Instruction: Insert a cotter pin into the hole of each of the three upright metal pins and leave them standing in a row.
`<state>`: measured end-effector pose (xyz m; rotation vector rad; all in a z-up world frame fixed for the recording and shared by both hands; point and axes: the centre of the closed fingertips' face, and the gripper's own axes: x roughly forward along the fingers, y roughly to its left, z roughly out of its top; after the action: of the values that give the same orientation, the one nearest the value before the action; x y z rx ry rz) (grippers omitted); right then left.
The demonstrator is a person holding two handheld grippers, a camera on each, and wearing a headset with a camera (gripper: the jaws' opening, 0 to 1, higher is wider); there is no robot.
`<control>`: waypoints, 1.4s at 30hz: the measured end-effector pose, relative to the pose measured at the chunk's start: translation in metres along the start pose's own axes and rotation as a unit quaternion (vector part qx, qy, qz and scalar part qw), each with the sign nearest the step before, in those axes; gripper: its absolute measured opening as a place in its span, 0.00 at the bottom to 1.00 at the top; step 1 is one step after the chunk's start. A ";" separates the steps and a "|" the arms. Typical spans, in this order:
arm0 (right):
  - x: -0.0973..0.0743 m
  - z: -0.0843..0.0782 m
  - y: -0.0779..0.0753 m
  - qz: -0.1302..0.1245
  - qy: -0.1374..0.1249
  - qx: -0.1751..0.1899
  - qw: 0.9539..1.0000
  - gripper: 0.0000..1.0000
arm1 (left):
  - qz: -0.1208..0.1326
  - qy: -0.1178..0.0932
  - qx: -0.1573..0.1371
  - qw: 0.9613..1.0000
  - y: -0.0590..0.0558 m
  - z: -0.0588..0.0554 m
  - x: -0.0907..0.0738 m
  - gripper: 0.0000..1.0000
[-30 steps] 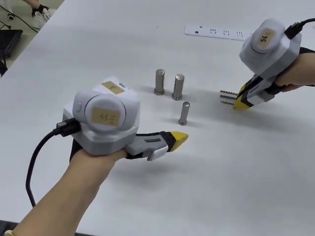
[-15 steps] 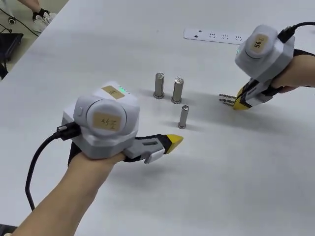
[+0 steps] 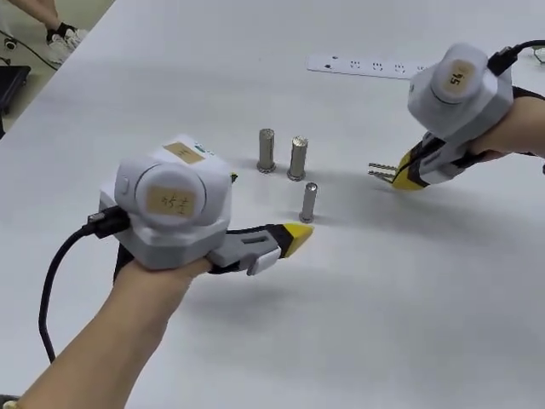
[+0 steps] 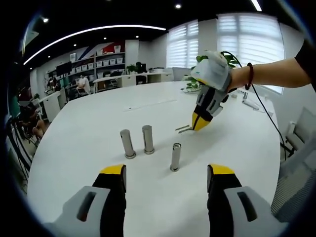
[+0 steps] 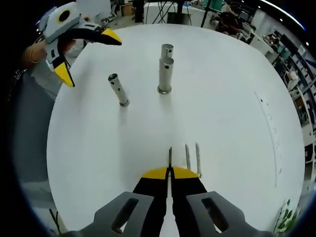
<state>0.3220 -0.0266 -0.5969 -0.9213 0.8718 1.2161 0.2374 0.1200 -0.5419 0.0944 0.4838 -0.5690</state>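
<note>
Three metal pins [image 3: 297, 158] stand upright on a white worktop [image 3: 409, 298] between two hand-held grippers.
Nearest, the left gripper [image 3: 296, 235] hovers, jaws wide apart, facing the front pin [image 3: 308, 202]; two more stand side by side just behind. Farther right, the right gripper [image 3: 402, 177] has its jaws pinched on a cotter pin [image 5: 170, 155], two other cotter pins [image 5: 197, 160] lying just beside it on the worktop. A power strip [image 3: 366, 66] lies farthest back.

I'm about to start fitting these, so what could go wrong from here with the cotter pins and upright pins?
The right gripper is shut on one thin cotter pin at its tips; it could twist or slip. The three metal pins stand free, so a push during insertion may topple one. The open left gripper sits near the front pin and might knock it.
</note>
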 end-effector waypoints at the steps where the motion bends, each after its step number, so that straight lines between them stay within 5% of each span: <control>1: -0.002 0.002 0.003 -0.003 -0.005 -0.006 1.000 0.00 | -0.003 -0.001 0.001 1.000 -0.001 0.001 0.000 0.61; 14: -0.024 0.033 0.022 -0.039 -0.077 -0.090 0.992 0.00 | -0.050 0.000 0.015 0.999 -0.028 0.016 0.002 0.43; 25: -0.042 0.050 0.058 -0.062 -0.104 -0.146 0.982 0.00 | -0.091 0.002 -0.006 0.996 -0.047 0.029 0.006 0.30; 30: -0.047 0.057 0.068 -0.067 -0.115 -0.163 0.978 0.00 | -0.108 0.015 -0.051 0.993 -0.054 0.030 0.010 0.32; 42: -0.058 0.075 0.081 -0.089 -0.140 -0.203 0.965 0.00 | -0.132 0.009 -0.134 0.982 -0.063 0.036 0.013 0.17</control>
<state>0.2377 0.0302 -0.5241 -1.0932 0.3107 1.3518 0.2284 0.0529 -0.5130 -0.2261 0.5904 -0.7575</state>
